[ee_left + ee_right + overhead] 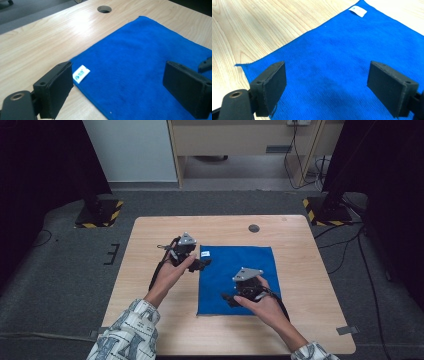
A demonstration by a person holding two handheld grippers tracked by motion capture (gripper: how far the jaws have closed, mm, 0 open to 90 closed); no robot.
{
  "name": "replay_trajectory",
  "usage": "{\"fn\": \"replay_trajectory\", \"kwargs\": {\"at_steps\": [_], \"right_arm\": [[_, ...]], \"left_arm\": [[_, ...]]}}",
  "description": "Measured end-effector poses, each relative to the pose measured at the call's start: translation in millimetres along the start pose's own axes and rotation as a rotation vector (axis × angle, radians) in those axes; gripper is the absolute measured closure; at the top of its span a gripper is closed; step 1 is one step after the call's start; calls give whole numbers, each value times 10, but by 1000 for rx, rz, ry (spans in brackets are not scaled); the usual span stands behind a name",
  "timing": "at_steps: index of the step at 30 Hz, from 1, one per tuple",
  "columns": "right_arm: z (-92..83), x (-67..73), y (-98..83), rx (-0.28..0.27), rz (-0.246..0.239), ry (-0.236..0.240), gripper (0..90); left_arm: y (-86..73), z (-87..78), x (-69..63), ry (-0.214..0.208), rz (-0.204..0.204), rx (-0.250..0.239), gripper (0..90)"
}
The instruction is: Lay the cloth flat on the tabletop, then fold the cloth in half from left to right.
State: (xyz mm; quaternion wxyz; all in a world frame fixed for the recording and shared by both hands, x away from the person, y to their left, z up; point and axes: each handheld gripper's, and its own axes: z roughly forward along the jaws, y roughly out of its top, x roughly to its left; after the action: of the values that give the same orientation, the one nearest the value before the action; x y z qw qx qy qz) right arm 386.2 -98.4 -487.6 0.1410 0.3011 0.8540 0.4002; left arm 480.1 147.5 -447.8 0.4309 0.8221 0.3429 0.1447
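Blue microfibre cloth (237, 279) flat on light wood worktop (150, 270), white label at its far-left corner. Left gripper (200, 265) over that corner, right gripper (229, 298) over near edge; both fingers wide, empty.

A light wooden table (150, 227) with a round cable hole (254, 228) stood on grey carpet (60, 270). Behind it were a pale wall panel (130, 150), a wooden desk frame (240, 140) and two stand bases with yellow-black stripes (99, 214).
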Motion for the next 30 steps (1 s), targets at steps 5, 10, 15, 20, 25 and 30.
{"fn": "replay_trajectory", "kwargs": {"at_steps": [5, 10, 15, 20, 25, 30], "right_arm": [[77, 82, 84, 1, -3, 26, 216], [216, 307, 219, 7, -46, 94, 247], [322, 478, 295, 19, -85, 138, 311], [392, 569, 291, 28, -98, 160, 402], [445, 631, 264, 27, -116, 172, 522], [452, 700, 263, 20, -133, 180, 621]], "left_arm": [[81, 30, 69, 18, 6, 28, 88], [162, 67, 149, 15, -8, 29, 88], [170, 90, 198, 10, -14, 30, 88], [155, 99, 256, 23, -14, 41, 88], [145, 82, 285, 24, -10, 53, 88], [145, 59, 295, 38, -8, 63, 88]]}}
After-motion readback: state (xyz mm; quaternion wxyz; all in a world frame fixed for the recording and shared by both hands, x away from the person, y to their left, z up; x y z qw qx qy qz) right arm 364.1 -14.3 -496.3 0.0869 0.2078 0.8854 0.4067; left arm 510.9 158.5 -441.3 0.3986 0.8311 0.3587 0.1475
